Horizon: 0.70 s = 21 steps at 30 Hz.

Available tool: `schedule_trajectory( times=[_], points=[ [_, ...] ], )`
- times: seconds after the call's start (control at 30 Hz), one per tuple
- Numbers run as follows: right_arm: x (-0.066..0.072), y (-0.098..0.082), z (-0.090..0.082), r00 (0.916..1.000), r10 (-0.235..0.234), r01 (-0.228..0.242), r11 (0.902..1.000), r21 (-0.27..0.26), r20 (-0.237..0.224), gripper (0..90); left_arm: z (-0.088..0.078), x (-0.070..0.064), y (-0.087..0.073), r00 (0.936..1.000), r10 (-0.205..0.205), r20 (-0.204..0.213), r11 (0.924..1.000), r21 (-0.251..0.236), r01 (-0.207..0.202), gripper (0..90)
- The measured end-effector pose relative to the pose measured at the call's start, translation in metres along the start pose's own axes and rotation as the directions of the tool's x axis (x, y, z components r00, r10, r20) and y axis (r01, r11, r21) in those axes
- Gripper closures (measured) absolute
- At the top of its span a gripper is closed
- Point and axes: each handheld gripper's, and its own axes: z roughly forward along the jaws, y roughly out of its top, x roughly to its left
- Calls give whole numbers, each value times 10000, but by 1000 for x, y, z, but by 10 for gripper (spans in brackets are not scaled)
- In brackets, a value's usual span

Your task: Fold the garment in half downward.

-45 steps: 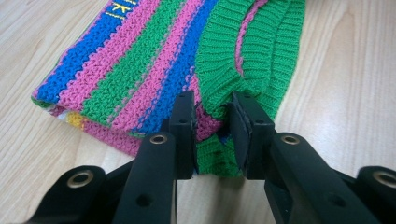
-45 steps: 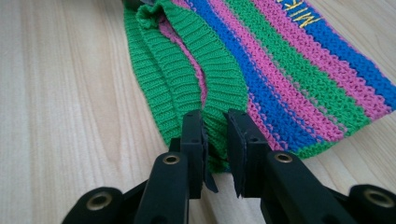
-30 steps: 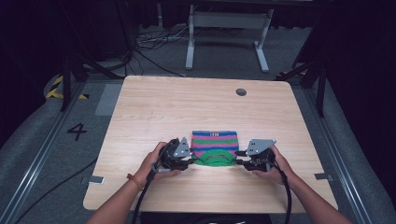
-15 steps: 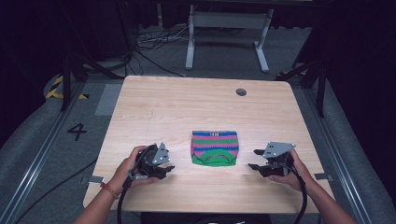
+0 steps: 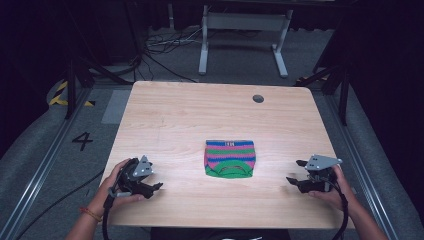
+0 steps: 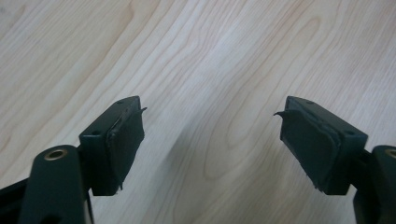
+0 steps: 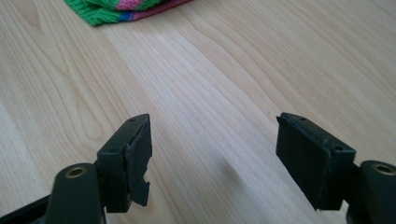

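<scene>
both tongs, left (image 5: 156, 181) and right (image 5: 296, 172), gape empty; floor numeral "4" (image 5: 82, 141); cloth label (image 5: 230, 143) unreadable.

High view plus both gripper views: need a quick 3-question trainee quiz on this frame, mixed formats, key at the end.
1. True or false: the left tongs grip the striped knit cloth.
2. Multiple choice: the cloth lies A) at the table's far edge, B) between the two tongs, apart from both, C) under the right tongs.
3. Fill in: the round hole sits near the table's far ____ corner, as seen in the high view.

Key: 1 false, both tongs stand open and empty; 2 B; 3 right.
</scene>
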Motion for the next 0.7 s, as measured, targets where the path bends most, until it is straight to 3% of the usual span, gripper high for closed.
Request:
schedule_trajectory(
  times=[0.17, 0.2, 0.3, 0.5, 0.6, 0.7],
  points=[
    [-3, -15, -7, 9986, 509, -509, 9987, -57, 158, 240, -5, 3, -16, 9993, -375, -79, 9993, 4, 375, 207],
    [-3, -18, -9, 9981, 596, -595, 9982, -60, 180, 235, -7, 5, -22, 9978, -660, -30, 9978, -110, 660, 207],
    [-2, -36, -15, 9950, 992, -990, 9950, -137, 130, 220, -10, 7, -32, 9949, -1004, 110, 9947, -208, 1006, 190],
    [-2, -59, -19, 9858, 1678, -1674, 9851, -402, 52, 193, -9, 9, -47, 9811, -1875, 477, 9796, -649, 1904, 169],
    [-5, -62, -20, 9797, 2003, -2004, 9788, -420, -68, 177, -8, 6, -51, 9792, -2003, 320, 9743, -986, 2025, 148],
    [-7, -62, -19, 9814, 1910, -1915, 9808, -377, -161, 166, -8, 4, -50, 9756, -2190, 157, 9708, -967, 2195, 144]
  ],
)
